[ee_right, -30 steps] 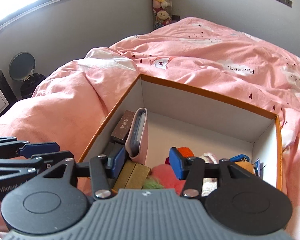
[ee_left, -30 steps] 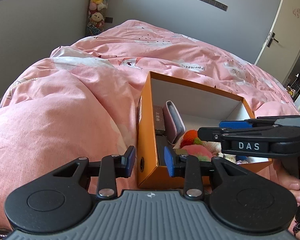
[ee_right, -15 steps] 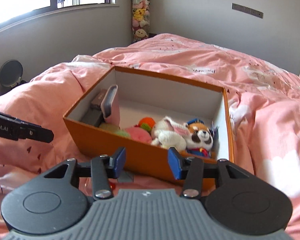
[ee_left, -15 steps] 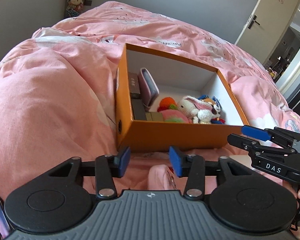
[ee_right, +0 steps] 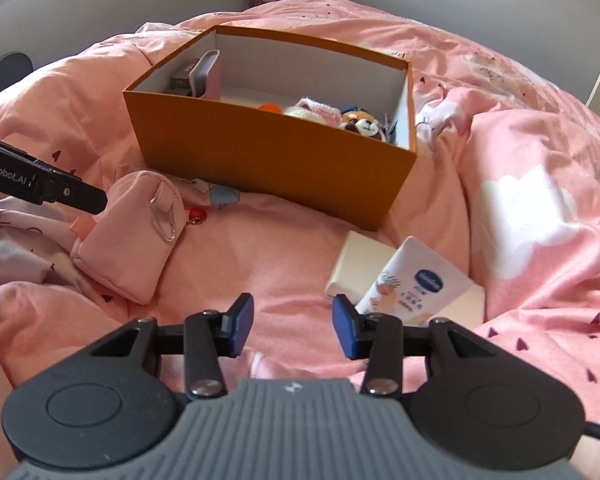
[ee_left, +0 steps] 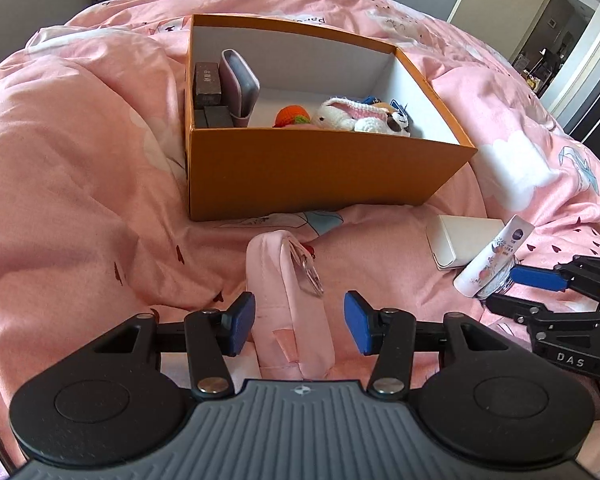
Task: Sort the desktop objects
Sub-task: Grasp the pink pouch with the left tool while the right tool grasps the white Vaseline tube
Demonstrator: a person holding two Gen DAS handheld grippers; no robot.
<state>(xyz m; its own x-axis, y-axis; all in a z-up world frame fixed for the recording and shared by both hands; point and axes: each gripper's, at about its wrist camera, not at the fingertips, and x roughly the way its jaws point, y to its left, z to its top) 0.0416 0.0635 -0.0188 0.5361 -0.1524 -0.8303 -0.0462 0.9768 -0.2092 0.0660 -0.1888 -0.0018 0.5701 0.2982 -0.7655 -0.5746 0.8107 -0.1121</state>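
Between the parted pads of the left tool a pink pouch is framed, unclamped; right tool is held apart over the bed.

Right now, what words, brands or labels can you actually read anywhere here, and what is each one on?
"DAS": on the right gripper, seen from the left camera.
"GenRobot.AI", first letter cut off by the edge: on the left gripper, seen from the right camera.
Blue oval logo and small print on the tube: too blurred to read.
Print on the duvet behind the box: upside down, unreadable.
Mark on the brown block: too small.
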